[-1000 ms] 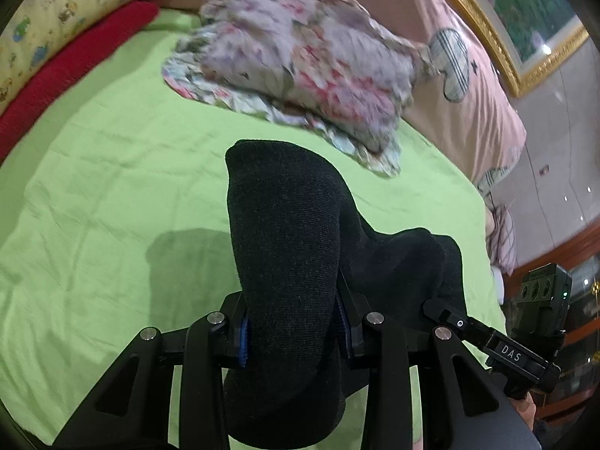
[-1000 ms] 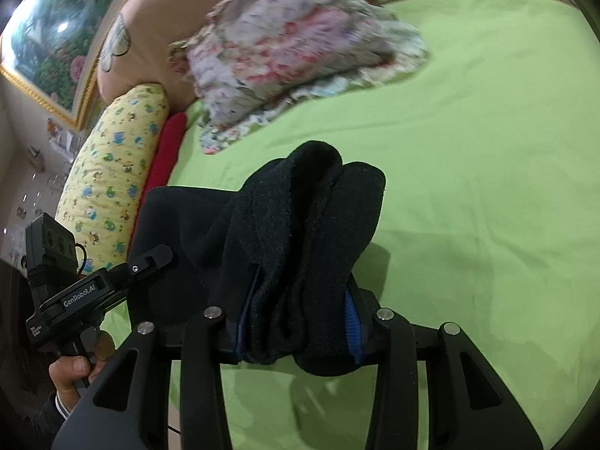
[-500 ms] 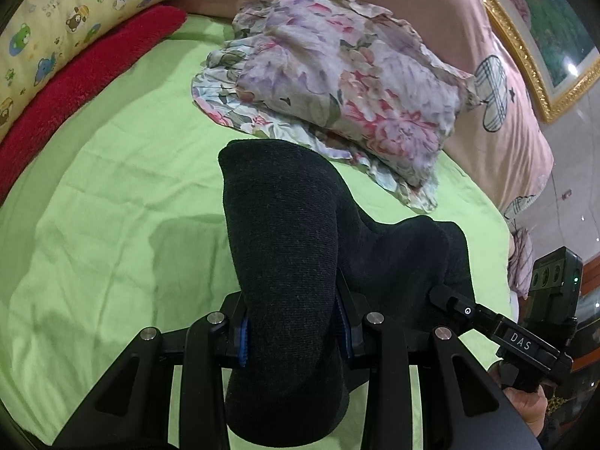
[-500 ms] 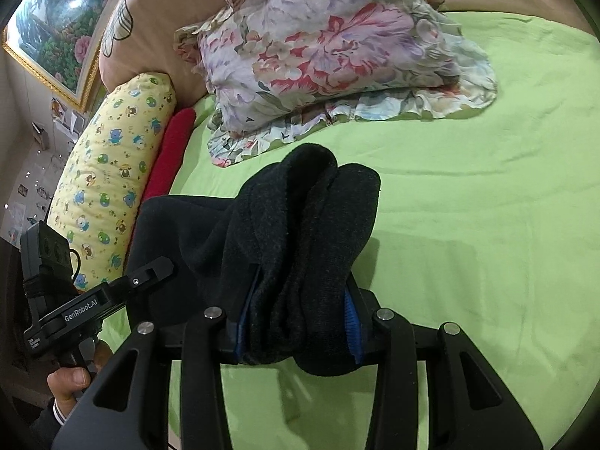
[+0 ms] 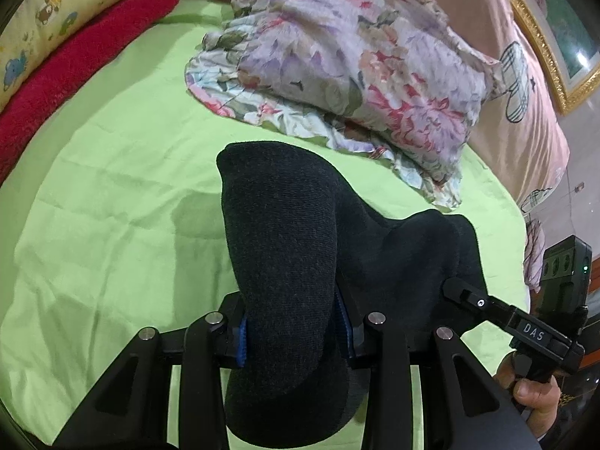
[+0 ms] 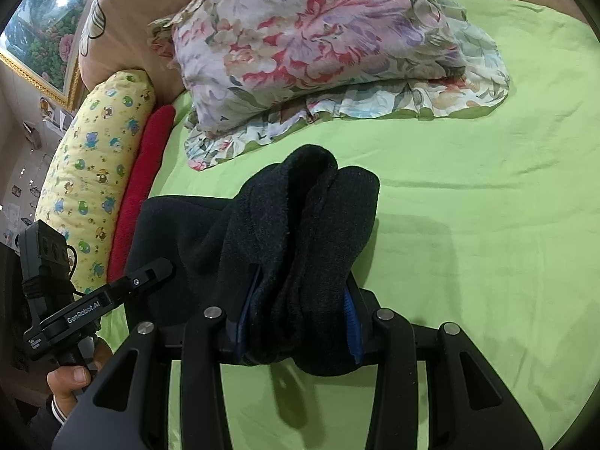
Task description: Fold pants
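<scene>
- One pair of dark pants (image 5: 285,247), bunched and held above the bed between two claws.
- The left claw (image 5: 296,333) clamps one thick roll of the fabric, its jaws easing apart; the right claw (image 6: 296,322) grips another bunch.
- One floral pillow (image 5: 348,67), one yellow cartoon-print bolster (image 6: 97,172) and one red towel (image 5: 75,67) lie on the bed.
- A green sheet (image 6: 487,225) covers the bed; a gold-framed picture (image 6: 37,37) hangs behind.
</scene>
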The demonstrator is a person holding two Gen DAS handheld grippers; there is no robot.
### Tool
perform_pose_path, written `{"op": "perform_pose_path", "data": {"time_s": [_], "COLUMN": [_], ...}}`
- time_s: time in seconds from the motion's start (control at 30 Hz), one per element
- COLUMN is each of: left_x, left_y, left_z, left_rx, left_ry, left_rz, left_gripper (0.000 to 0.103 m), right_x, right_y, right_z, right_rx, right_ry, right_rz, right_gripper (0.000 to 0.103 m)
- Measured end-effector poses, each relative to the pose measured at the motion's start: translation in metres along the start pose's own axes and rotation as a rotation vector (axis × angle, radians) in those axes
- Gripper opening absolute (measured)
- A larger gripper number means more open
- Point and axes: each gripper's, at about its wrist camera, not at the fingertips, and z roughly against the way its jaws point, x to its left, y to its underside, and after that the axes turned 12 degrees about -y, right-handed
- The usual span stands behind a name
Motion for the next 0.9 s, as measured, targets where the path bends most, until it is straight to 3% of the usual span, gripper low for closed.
{"op": "perform_pose_path", "data": {"time_s": [0.1,0.3,0.4,0.57,0.77,0.9], "left_x": [0.006,0.022,0.027,0.022,0.014,0.011], "left_y": [0.0,0.01,0.012,0.01,0.013,0.02], "left_z": [-0.01,-0.026,-0.034,-0.035,-0.017,0.001], "left_rx": [0.031,0.051,0.064,0.048,0.01,-0.026], "left_ry": [0.001,-0.001,0.009,-0.019,-0.056,-0.064], "left_rz": [0.0,0.004,0.006,-0.019,-0.038,-0.036], "left_gripper": [0.048,0.072,0.074,0.075,0.073,0.074], "right_x": [-0.008,-0.026,-0.04,-0.054,-0.045,-0.037], "right_y": [-0.002,0.004,0.01,0.014,0.014,0.017], "right_z": [-0.002,-0.004,-0.003,-0.004,0.005,0.022], "right_rx": [0.008,0.022,-0.009,-0.046,-0.051,-0.104], "right_ry": [0.013,0.056,0.075,0.031,0.032,0.017], "right_rz": [-0.009,0.019,0.059,0.049,0.056,0.051], "right_gripper": [0.051,0.057,0.069,0.07,0.07,0.072]}}
